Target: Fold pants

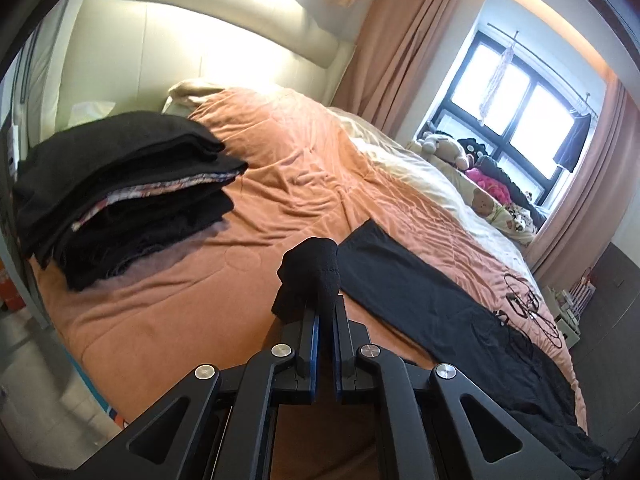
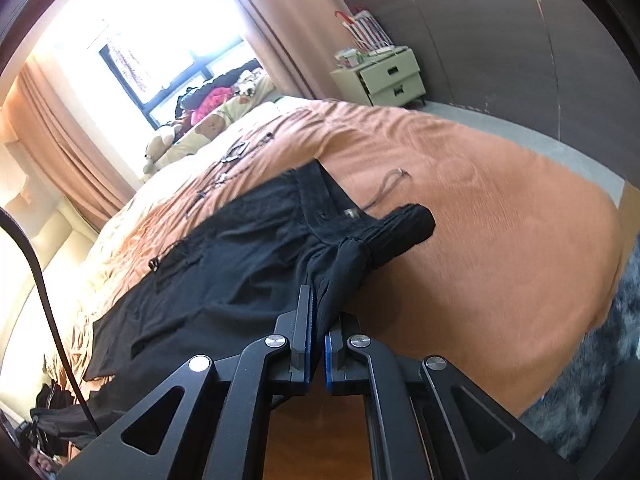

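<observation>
While the black pants (image 1: 432, 300) lay stretched along the orange bedspread (image 1: 288, 168), we had the left gripper (image 1: 326, 304) clamped on a bunched leg end. Our right gripper (image 2: 320, 312) was pinched tight on the waistband fabric.

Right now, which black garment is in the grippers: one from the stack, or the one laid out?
The laid-out pants. The left gripper pinches one end, the right gripper the waistband end. The stack sits untouched at the bed's far left.
</observation>
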A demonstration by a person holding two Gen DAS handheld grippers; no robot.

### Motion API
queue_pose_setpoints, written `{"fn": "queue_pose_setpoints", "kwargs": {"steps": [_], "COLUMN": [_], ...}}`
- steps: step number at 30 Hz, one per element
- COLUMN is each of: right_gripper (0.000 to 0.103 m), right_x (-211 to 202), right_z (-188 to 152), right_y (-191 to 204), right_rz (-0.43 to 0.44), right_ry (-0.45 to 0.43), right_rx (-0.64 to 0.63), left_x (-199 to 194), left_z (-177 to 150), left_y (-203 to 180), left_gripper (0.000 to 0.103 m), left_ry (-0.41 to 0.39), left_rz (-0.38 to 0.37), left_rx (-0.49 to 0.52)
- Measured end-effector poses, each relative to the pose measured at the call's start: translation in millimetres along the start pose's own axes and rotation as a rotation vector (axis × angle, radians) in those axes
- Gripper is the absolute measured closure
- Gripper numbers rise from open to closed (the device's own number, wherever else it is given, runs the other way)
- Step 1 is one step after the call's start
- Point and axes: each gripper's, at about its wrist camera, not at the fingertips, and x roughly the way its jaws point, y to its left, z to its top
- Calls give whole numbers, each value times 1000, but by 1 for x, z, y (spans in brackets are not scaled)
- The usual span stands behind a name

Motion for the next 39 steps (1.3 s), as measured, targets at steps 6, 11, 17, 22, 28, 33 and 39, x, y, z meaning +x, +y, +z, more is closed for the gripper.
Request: {"fn": "queue_pose_setpoints", "kwargs": {"steps": [6, 11, 17, 22, 28, 33, 39], "right_gripper": [102, 102, 102, 102, 102, 102, 102], "right_x": [13, 28, 52, 74, 104, 142, 195], "right_z": [22, 38, 61, 78, 97, 113, 130], "right_y": [21, 30, 43, 53, 62, 71, 79], "right_rz": [-3, -10, -1, -21, -26, -54, -88], "right_ry": [-24, -30, -15, -10, 3, 30, 73], "right_rx": [-48, -67, -39, -32, 9, 17, -1], "left_x": [14, 37, 66, 97, 138, 181, 237], "left_z": [25, 43, 64, 78, 88, 95, 102], "left_y": [-23, -43, -61, -76, -94, -106, -124], "left_gripper": [97, 97, 97, 97, 97, 97, 97], "left_ry": [-32, -40, -40, -28, -13, 17, 48], "left_rz": [0, -6, 11, 12, 50, 71, 92], "left_rx": [45, 65, 79, 74, 87, 96, 135]}}
